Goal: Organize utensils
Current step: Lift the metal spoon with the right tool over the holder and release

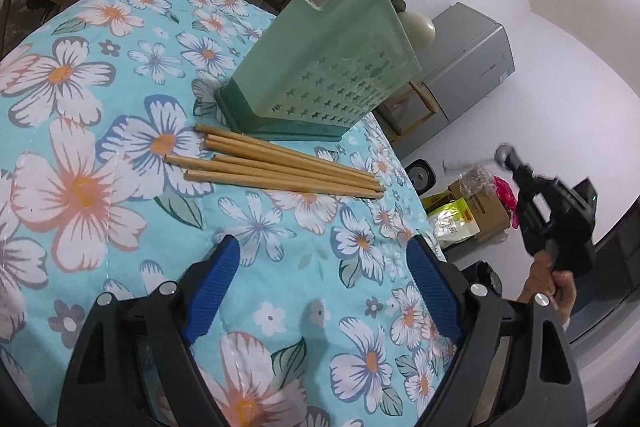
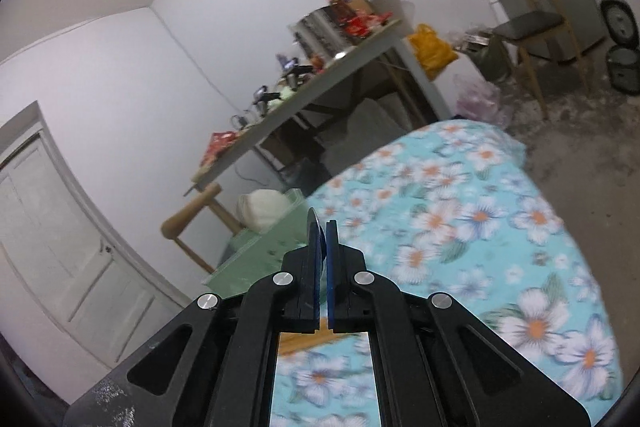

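Apparently between picks: six wooden chopsticks (image 1: 280,169) lie on the floral surface (image 1: 100,87) just beside the green utensil holder (image 1: 328,67). Left gripper (image 1: 324,291) gapes wide and empty nearby; right gripper (image 2: 321,239) is closed on nothing, raised. Next, pinch one chopstick.

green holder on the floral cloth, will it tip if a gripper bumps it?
Probably. The green holder stands tall on a narrow base and looks like thin, perforated plastic, so likely light. The soft quilted cloth under it may add wobble. Nothing visible inside to weigh it down.
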`<state>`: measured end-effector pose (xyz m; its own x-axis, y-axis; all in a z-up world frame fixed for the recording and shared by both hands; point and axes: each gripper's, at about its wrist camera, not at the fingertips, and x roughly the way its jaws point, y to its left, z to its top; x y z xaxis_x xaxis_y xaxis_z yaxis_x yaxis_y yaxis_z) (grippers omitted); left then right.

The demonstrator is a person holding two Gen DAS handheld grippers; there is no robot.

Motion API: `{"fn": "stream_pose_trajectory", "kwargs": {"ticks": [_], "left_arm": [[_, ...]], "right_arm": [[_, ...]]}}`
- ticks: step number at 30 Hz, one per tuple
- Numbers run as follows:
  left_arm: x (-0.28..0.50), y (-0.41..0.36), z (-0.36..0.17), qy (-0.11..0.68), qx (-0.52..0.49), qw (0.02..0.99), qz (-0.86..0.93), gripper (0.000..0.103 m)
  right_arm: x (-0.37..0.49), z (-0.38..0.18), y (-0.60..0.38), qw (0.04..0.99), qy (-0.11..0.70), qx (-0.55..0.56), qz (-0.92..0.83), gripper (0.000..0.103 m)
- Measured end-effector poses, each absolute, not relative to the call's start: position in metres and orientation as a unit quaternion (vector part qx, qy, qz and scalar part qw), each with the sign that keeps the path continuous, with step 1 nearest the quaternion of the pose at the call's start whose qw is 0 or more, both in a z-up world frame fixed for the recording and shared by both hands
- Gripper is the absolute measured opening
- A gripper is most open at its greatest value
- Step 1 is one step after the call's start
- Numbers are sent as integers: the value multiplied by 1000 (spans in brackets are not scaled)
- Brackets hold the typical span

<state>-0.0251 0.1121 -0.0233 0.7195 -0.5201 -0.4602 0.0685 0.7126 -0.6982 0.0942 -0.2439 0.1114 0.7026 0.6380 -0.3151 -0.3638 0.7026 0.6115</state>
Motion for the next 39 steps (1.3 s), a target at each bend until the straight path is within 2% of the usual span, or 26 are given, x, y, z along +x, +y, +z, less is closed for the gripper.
{"fn": "stream_pose_trajectory", "kwargs": {"ticks": [12, 17, 22, 28, 30, 34, 37, 39], "left_arm": [[-23, 108, -22, 337, -328, 864, -178, 83], [-23, 105, -23, 337, -322, 865, -185, 83], [-21, 103, -24, 340, -314, 867, -183, 83], [-19, 102, -25, 344, -308, 868, -182, 83], [-19, 101, -25, 344, -307, 869, -181, 83], [-19, 102, -25, 343, -308, 868, -182, 84], [-19, 102, -25, 343, -308, 869, -181, 84], [-19, 102, -25, 343, -308, 869, -181, 84]], "right_arm": [[121, 196, -151, 913, 204, 174, 308, 1], [135, 210, -123, 931, 190, 133, 281, 1], [143, 198, -90, 951, 180, 51, 246, 2], [151, 161, -63, 941, 224, 7, 252, 3], [149, 149, -57, 938, 234, -3, 257, 6], [145, 142, -53, 930, 253, -3, 268, 8], [140, 146, -56, 934, 242, -6, 264, 19], [137, 154, -64, 941, 226, -5, 253, 21]]}}
